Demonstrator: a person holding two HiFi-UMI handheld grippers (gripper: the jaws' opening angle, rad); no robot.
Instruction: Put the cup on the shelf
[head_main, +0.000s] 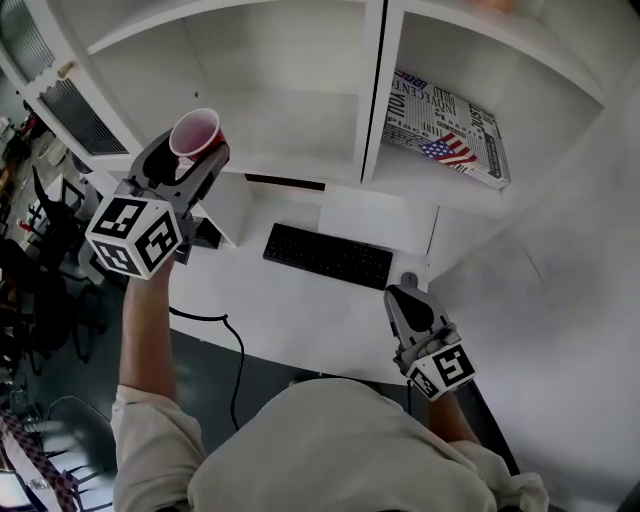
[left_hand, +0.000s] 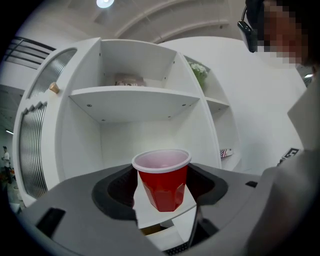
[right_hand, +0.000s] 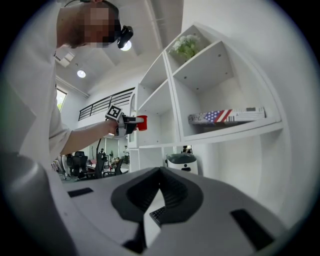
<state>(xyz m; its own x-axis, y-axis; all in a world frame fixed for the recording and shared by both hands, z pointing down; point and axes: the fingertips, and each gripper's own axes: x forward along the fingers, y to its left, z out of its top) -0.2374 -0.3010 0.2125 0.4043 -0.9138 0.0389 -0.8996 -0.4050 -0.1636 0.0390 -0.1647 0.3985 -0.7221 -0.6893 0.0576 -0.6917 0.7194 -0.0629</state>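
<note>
A red cup (head_main: 195, 133) with a white inside is held upright in my left gripper (head_main: 193, 152), raised in front of the white shelf unit (head_main: 300, 165). In the left gripper view the cup (left_hand: 162, 182) sits between the two jaws, which are shut on its sides, and it faces the lower left compartment under a shelf board (left_hand: 135, 102). The right gripper view shows the cup (right_hand: 141, 122) from afar, level with that compartment. My right gripper (head_main: 403, 297) hangs low over the desk's right end. Its jaws (right_hand: 161, 172) meet at the tips with nothing between them.
A black keyboard (head_main: 328, 256) lies on the white desk (head_main: 300, 310) under the shelves. A flag-printed book (head_main: 447, 130) lies flat in the right compartment. A plant (right_hand: 186, 46) stands on the top right shelf. A cable (head_main: 225, 335) hangs off the desk's front edge.
</note>
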